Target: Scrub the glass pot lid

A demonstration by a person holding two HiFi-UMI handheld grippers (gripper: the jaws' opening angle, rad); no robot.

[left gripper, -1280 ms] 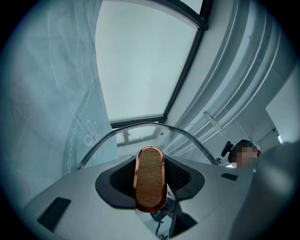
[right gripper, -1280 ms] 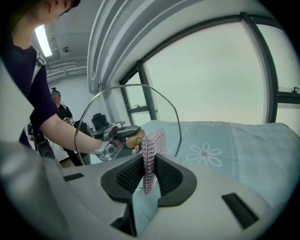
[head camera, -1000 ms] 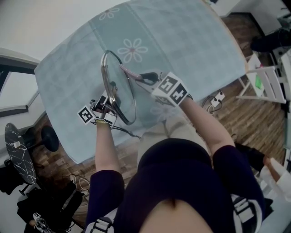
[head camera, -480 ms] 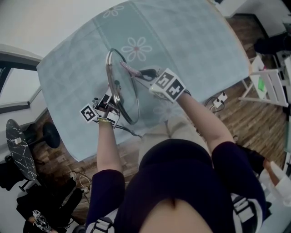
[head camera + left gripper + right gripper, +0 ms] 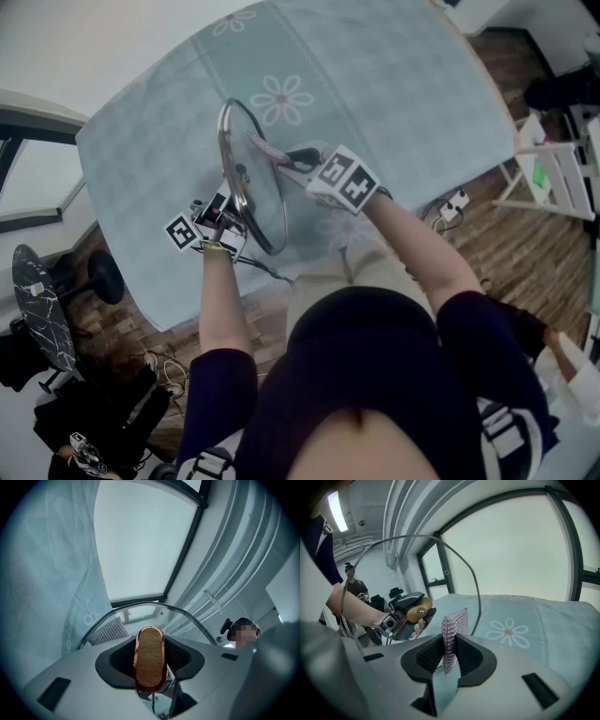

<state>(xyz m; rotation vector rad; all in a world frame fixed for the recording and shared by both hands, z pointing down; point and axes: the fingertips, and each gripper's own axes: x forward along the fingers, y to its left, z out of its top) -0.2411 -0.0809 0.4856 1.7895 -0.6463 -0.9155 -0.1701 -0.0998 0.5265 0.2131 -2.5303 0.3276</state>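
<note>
The glass pot lid point(image 5: 251, 187) stands on edge above the table, its steel rim point(image 5: 473, 581) arching across the right gripper view. My left gripper point(image 5: 216, 223) is shut on the lid's wooden, copper-edged handle point(image 5: 150, 658), which fills the space between its jaws point(image 5: 150, 654). From the lid's other side, my right gripper point(image 5: 296, 161) is shut on a pinkish-silver mesh scrub cloth point(image 5: 453, 632), whose free end point(image 5: 265, 147) lies against the glass. Through the glass, that cloth point(image 5: 108, 631) shows in the left gripper view, and the left gripper point(image 5: 404, 616) shows in the right gripper view.
A light blue tablecloth with flower prints point(image 5: 281, 98) covers the table point(image 5: 403, 84) below the lid. On the wooden floor are a white folding rack point(image 5: 553, 173) and a power strip point(image 5: 448, 202) at right, and a black stool point(image 5: 101, 284) at left. Large windows stand behind the table.
My right gripper has slid the scrub cloth a little down the glass, toward me. The left gripper and the lid have stayed where they were.
</note>
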